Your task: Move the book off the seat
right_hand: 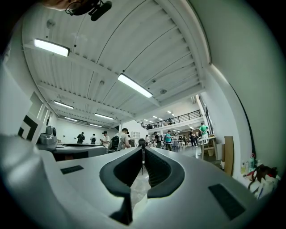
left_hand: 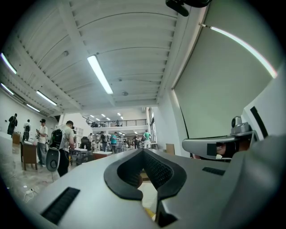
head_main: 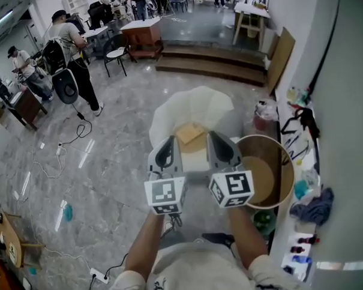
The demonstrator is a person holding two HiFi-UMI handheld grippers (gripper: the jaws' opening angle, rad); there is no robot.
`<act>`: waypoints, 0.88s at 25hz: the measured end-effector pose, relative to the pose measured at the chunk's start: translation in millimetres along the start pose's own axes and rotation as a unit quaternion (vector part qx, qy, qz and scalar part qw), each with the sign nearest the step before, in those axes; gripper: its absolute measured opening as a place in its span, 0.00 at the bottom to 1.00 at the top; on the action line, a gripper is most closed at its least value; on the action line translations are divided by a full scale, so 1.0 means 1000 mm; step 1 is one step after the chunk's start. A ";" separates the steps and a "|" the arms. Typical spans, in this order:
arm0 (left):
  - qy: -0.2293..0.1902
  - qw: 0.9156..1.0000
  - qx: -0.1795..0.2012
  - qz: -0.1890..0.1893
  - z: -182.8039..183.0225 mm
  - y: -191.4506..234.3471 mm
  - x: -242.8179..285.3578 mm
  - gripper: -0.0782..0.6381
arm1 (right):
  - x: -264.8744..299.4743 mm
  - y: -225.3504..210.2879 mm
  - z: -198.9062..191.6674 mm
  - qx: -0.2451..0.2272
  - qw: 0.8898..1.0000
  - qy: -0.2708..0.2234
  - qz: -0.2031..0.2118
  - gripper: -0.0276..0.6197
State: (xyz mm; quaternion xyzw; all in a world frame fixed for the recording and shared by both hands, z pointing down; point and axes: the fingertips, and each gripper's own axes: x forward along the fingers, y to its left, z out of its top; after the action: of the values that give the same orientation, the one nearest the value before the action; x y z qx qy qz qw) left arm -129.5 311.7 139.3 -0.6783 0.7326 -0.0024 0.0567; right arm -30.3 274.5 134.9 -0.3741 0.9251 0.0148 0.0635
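Head view: book (head_main: 190, 134) on seat (head_main: 198, 104); table (head_main: 289, 167) beside seat's R edge.
L gripper (head_main: 167, 143), R gripper (head_main: 220, 141) closed, empty; floor (head_main: 109, 144) open on L.

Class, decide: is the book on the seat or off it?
On it: the tan book lies flat on the white seat, in the head view.

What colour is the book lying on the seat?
Tan. The book shows best in the head view, lying on the cream seat.
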 end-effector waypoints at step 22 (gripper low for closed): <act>0.020 0.998 -0.033 -0.058 -0.034 0.116 0.182 0.11 | 0.216 -0.020 -0.038 -0.028 0.998 0.044 -0.045 0.05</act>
State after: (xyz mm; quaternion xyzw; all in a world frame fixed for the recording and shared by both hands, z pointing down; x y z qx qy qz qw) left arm -261.0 137.2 148.8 -0.7208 0.6929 0.0047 0.0193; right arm -174.4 108.7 145.3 -0.4174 0.9084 0.0215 0.0125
